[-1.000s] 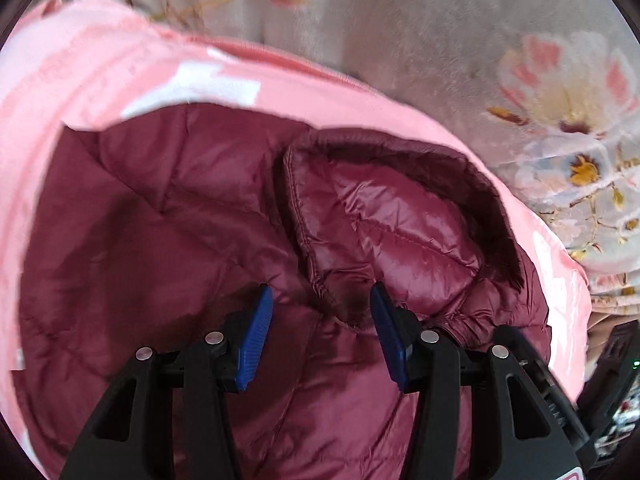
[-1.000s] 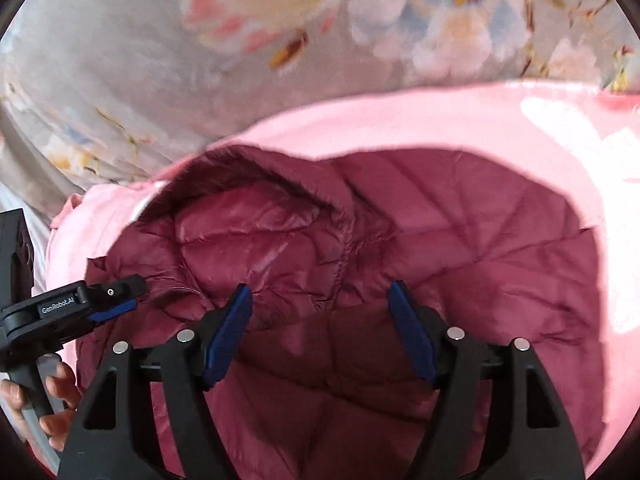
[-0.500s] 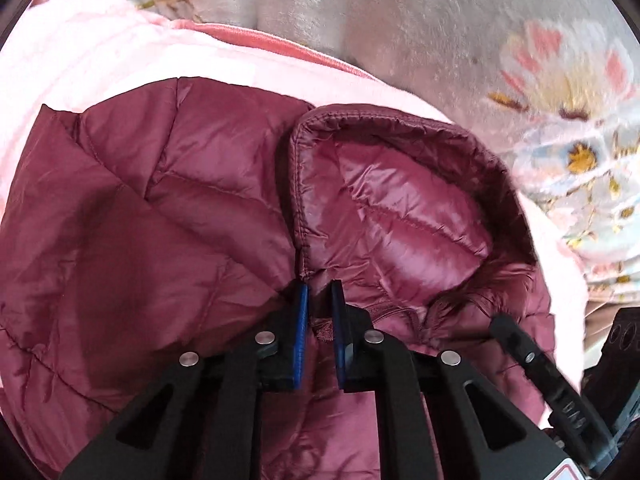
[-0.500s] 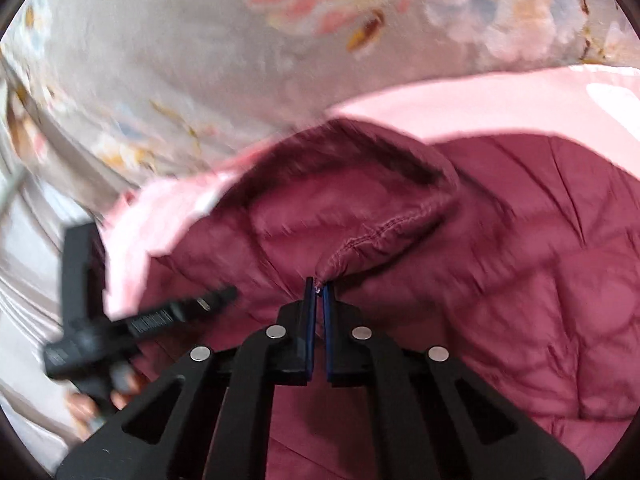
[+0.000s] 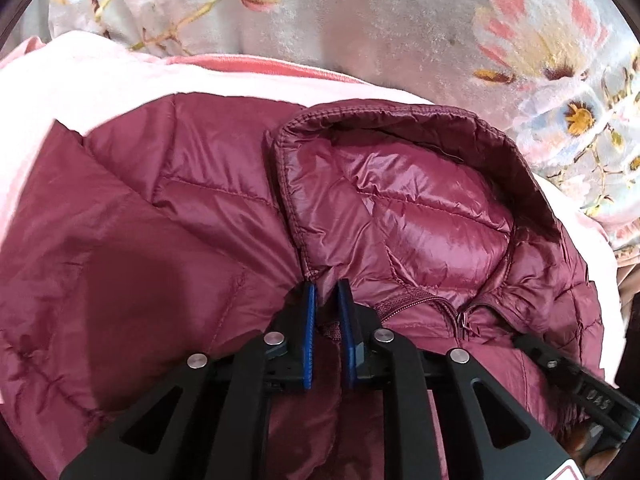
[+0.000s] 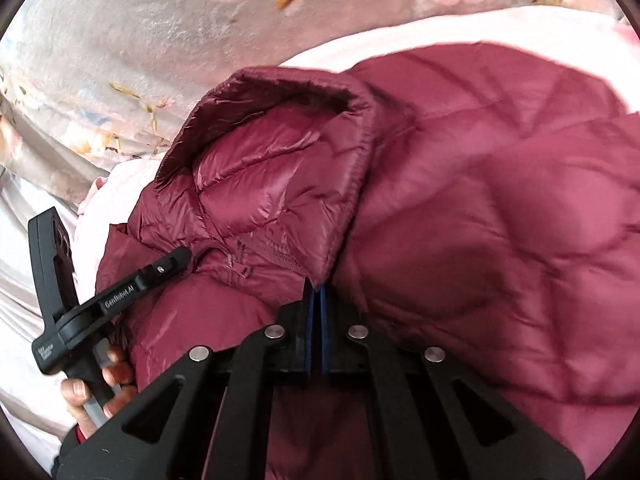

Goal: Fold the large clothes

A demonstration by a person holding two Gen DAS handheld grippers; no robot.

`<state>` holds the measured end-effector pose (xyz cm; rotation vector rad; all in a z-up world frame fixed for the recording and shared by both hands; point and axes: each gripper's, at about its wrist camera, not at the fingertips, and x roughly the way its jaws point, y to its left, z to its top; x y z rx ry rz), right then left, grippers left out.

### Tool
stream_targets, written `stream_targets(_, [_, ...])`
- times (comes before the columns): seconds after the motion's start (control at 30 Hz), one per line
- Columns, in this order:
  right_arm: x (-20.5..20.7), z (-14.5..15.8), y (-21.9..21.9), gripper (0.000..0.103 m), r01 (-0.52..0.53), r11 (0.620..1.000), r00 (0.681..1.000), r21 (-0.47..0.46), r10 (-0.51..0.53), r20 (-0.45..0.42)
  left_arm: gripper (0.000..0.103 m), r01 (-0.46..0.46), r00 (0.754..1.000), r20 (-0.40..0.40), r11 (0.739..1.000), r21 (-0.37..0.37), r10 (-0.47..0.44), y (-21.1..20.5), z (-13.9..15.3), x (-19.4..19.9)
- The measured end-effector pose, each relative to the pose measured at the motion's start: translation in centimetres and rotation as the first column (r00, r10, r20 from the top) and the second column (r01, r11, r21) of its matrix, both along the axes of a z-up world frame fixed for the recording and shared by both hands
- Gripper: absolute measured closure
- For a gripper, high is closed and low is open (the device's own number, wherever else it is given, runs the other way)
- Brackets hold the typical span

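A maroon quilted jacket (image 5: 168, 240) fills most of the view, lying on a pale pink blanket (image 5: 100, 80); its hood (image 5: 400, 200) stands open toward one o'clock, shiny lining showing; the zipper (image 5: 432, 300) runs just below the hood at four o'clock. The left gripper (image 5: 326, 292) reaches in from six o'clock, its blue pads (image 5: 309, 320) nearly together at the hood's lower corner, a fold of jacket fabric between them; the jaws have just been opening slightly. Grey floral bedding (image 5: 380, 20) spans twelve to three o'clock; part of the right gripper (image 5: 576, 376) shows at four o'clock.
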<state>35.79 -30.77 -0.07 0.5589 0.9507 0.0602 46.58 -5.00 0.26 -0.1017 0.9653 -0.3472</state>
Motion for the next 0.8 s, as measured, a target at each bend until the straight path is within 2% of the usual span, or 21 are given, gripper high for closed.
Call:
stream_targets(0.07, [-1.0,1.4,-0.9,0.1,0.021,0.999,1.0,-0.037,-0.02,0.022,0.087,0.012,0.999,0.034,1.0,0.028,-0.013,0.4,1.3,-0.9])
stream_targets(0.17, [-0.6,3.8,-1.9,0.097,0.061,0.994,0.996,-0.093,-0.054,0.078,0.087,0.006,0.996,0.088,1.0,-0.011,-0.005,1.6,4.5,-1.0])
stream_targets(0.3, [2.7,6.4,-2.2,0.097,0.102,0.988,0.985,-0.119,-0.083,0.151,0.085,-0.044,0.992,0.119,0.998,-0.044,0.049,1.6,8.6,1.9])
stream_targets(0.4, [6.2,7.8,-1.9,0.094,0.131,0.985,0.973,-0.114,-0.105,0.208,0.083,-0.085,0.992,0.09,0.992,-0.092,0.093,1.0,9.6,4.5])
stream_targets(0.43, [6.9,8.0,-1.9,0.091,0.142,0.984,0.968,-0.105,-0.117,0.22,0.083,-0.103,0.993,0.046,0.985,-0.136,0.11,0.9,9.5,6.0])
stream_targets(0.53, [9.2,7.2,-1.9,0.088,0.191,0.975,0.963,-0.114,-0.164,0.216,0.083,-0.16,0.987,-0.042,0.967,-0.199,0.154,0.6,7.9,8.4])
stream_targets(0.6, [10.4,5.2,-1.7,0.088,0.174,0.974,0.978,-0.144,-0.154,0.142,0.084,-0.17,0.984,-0.076,0.971,-0.166,0.159,-0.1,6.3,9.1])
stream_targets(0.67, [10.3,3.6,-1.4,0.088,0.12,0.979,0.991,-0.163,-0.107,0.086,0.085,-0.123,0.99,-0.089,0.986,-0.109,0.113,-1.0,4.5,8.9])
stream_targets(0.8, [8.7,1.9,-0.2,0.091,0.033,0.95,0.998,-0.311,-0.012,0.069,0.088,-0.042,0.998,-0.048,0.999,0.005,0.043,-1.8,1.9,7.4])
